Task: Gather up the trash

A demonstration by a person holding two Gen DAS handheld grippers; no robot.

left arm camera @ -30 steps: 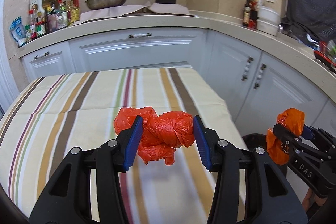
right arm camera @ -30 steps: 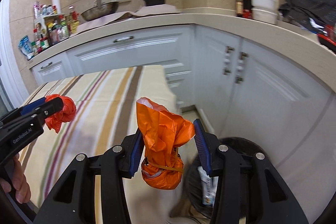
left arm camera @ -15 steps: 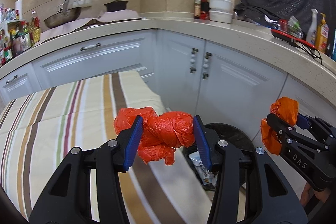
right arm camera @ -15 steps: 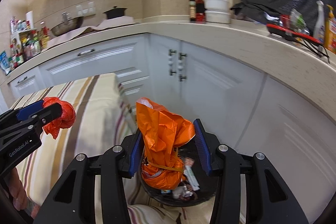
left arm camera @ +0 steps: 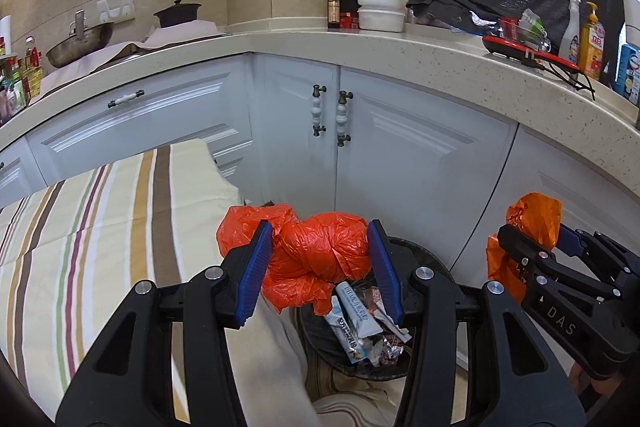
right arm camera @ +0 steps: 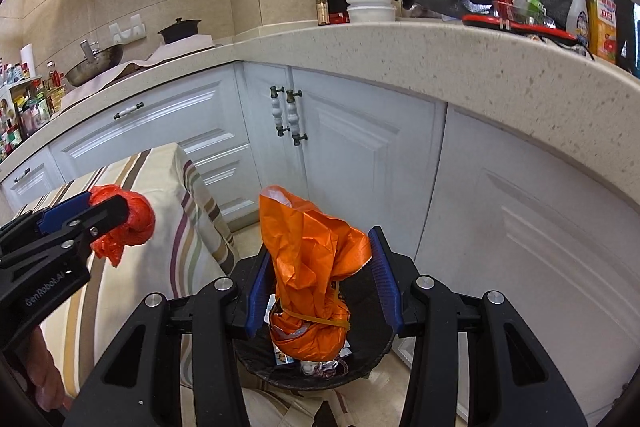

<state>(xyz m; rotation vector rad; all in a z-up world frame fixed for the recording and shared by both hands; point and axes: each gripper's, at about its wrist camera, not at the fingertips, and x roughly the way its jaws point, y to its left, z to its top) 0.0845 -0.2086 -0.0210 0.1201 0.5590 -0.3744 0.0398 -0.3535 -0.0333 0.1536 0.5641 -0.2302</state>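
My left gripper (left arm camera: 320, 267) is shut on a knotted red-orange plastic bag (left arm camera: 320, 255) and holds it above the near rim of a black trash bin (left arm camera: 424, 259) that holds wrappers. My right gripper (right arm camera: 320, 275) is shut on an orange bag tied with a rubber band (right arm camera: 312, 279), hanging right over the same bin (right arm camera: 368, 363). The right gripper also shows in the left wrist view (left arm camera: 524, 247) at the right. The left gripper shows in the right wrist view (right arm camera: 92, 215) at the left, over the table edge.
A table with a striped cloth (left arm camera: 100, 227) lies to the left of the bin. White corner cabinets (left arm camera: 400, 155) stand behind it under a speckled counter (left arm camera: 400, 47) with bottles, containers and a red rack. Beige floor tile surrounds the bin.
Both grippers swung right from over the striped table to the corner, carrying their bags. The bin has come into full view under them.
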